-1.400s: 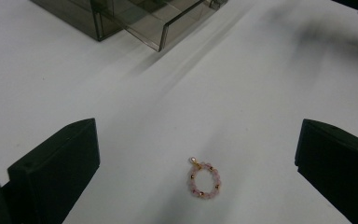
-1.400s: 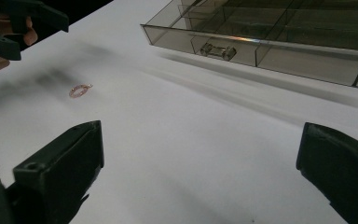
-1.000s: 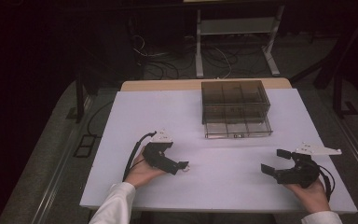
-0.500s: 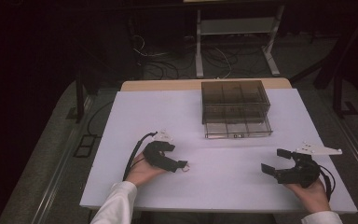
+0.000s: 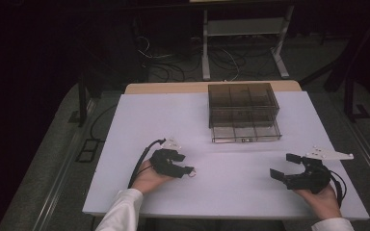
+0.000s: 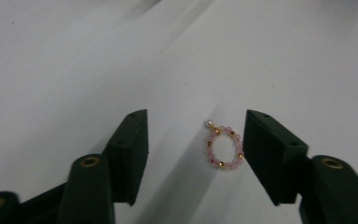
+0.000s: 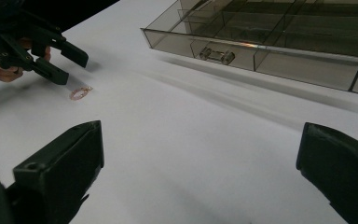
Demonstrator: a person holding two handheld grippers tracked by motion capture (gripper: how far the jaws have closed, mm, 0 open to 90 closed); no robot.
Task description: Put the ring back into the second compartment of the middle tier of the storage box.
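I observe my left gripper [image 6: 193,140] low over the white table [image 5: 139,120], jaws parted and gripping nothing. A small pink beaded ring [image 6: 223,146] with gold spacers and one white pearl lies flat on the table between them, close to one jaw, clear of the other. My right gripper [image 5: 283,167] rests at the table's near right, jaws spread wide, empty. A smoky transparent compartment box [image 5: 243,110] sits beyond.

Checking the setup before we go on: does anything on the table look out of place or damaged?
Nothing looks damaged. One loose item: a small pink beaded ring lies on the white table, between the open left gripper jaws, outside the smoky drawer organizer, whose bottom drawer sits pulled out.
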